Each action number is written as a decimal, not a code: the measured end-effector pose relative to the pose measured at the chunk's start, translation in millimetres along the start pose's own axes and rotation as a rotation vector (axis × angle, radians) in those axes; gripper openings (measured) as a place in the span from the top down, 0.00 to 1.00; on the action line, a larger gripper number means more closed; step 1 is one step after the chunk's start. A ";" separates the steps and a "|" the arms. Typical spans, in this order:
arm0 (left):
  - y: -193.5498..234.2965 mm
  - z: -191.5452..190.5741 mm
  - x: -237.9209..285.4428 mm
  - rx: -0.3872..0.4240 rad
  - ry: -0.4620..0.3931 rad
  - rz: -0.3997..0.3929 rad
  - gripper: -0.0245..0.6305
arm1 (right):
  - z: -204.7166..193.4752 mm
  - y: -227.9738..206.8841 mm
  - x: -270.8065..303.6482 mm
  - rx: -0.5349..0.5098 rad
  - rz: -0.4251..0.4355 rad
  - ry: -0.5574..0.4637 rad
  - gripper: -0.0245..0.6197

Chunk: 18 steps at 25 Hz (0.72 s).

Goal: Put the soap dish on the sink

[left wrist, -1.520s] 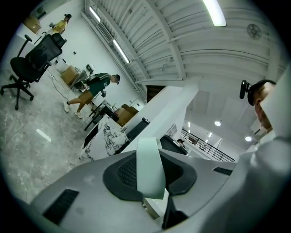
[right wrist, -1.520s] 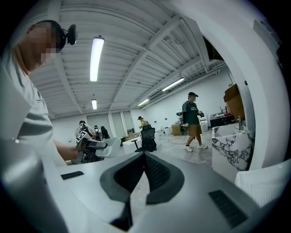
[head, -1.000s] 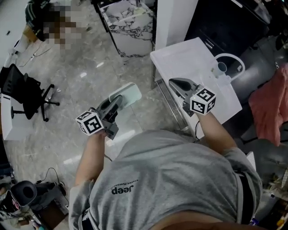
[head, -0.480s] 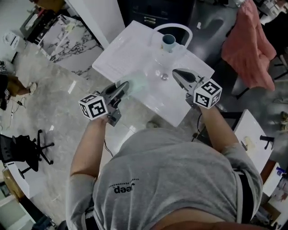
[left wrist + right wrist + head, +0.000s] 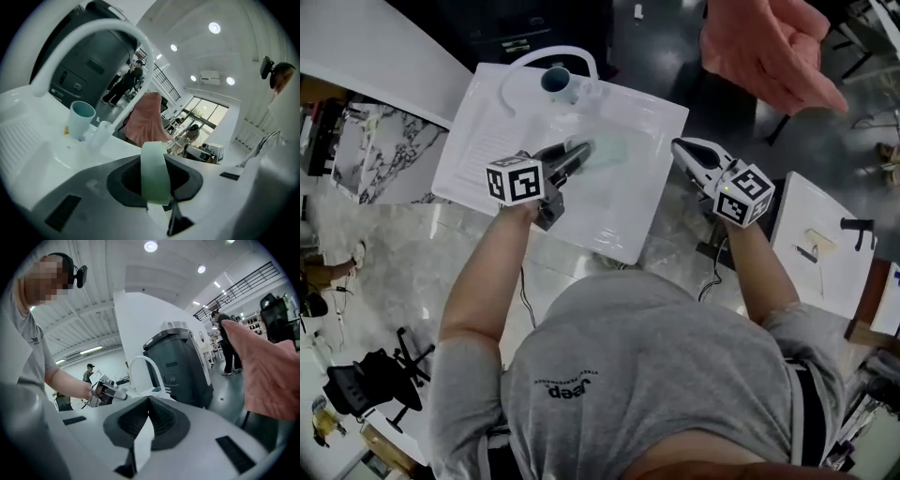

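The white sink (image 5: 478,155) has an arched white faucet (image 5: 546,56) and a teal cup (image 5: 555,81) at its far edge. My left gripper (image 5: 581,150) is shut on the pale green soap dish (image 5: 614,150) and holds it just above the sink's basin. In the left gripper view the soap dish (image 5: 154,173) stands edge-on between the jaws, with the cup (image 5: 80,119) and faucet (image 5: 93,33) ahead on the left. My right gripper (image 5: 682,147) hangs off the sink's right edge, shut with nothing in it; its jaws meet in the right gripper view (image 5: 149,401).
A pink cloth (image 5: 769,47) hangs at the upper right. A small white table (image 5: 820,244) stands right of my right arm. A marble slab (image 5: 380,150) leans left of the sink. A dark grey machine (image 5: 183,362) stands behind the sink; people stand in the background.
I have turned toward the sink. Both grippers swung from over the floor and sink corner to the sink; the left one carried the soap dish over the basin.
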<state>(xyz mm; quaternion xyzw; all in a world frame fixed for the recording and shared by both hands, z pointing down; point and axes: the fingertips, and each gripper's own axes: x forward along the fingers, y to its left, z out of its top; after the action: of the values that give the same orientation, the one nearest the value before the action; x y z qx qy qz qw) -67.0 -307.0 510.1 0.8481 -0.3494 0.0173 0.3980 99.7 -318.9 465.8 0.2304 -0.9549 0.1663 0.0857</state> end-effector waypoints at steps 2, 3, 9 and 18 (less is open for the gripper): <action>5.9 -5.0 35.0 0.015 0.066 -0.006 0.84 | -8.4 -15.7 -18.6 0.023 -0.043 -0.002 0.88; 8.5 -8.1 51.9 0.020 0.096 -0.011 0.84 | -12.5 -22.6 -27.4 0.032 -0.061 -0.002 0.88; 34.0 -22.7 136.6 0.020 0.217 -0.024 0.84 | -36.8 -54.0 -66.2 0.082 -0.128 -0.003 0.88; 78.5 -28.4 197.6 0.101 0.394 0.049 0.84 | -69.8 -72.3 -89.6 0.159 -0.171 0.001 0.88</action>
<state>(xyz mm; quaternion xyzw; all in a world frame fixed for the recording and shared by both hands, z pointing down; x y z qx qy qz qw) 41.6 -436.3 642.3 0.8384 -0.2842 0.2102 0.4149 218.4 -317.7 529.4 0.3172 -0.9155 0.2338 0.0815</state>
